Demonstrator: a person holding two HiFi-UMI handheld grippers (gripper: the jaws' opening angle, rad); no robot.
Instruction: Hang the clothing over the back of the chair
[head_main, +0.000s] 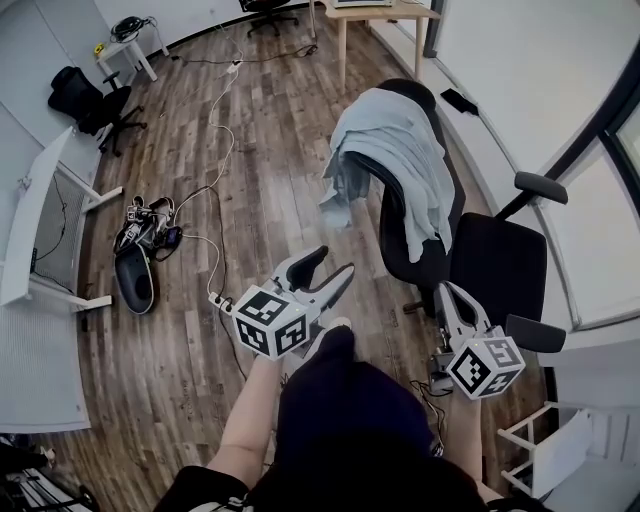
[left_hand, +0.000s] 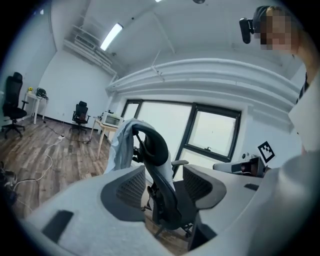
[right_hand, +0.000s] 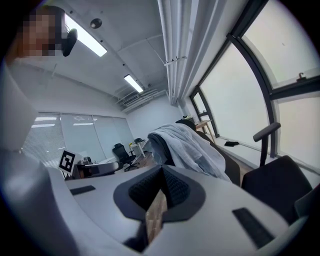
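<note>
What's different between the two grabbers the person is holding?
The left gripper has its jaws apart, with nothing between them; the right gripper has its jaws shut, also empty. The left gripper is over bare floor, the right gripper beside the chair seat. Both carry a marker cube and point toward the chair, where the clothing hangs over the back.

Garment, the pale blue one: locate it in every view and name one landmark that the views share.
Head view: garment upper centre-right, draped over the back of the black chair.
Left gripper view: centre-left, hanging down the chair back's left side.
Right gripper view: centre, covering the chair back.
Shared landmark: the black chair.
</note>
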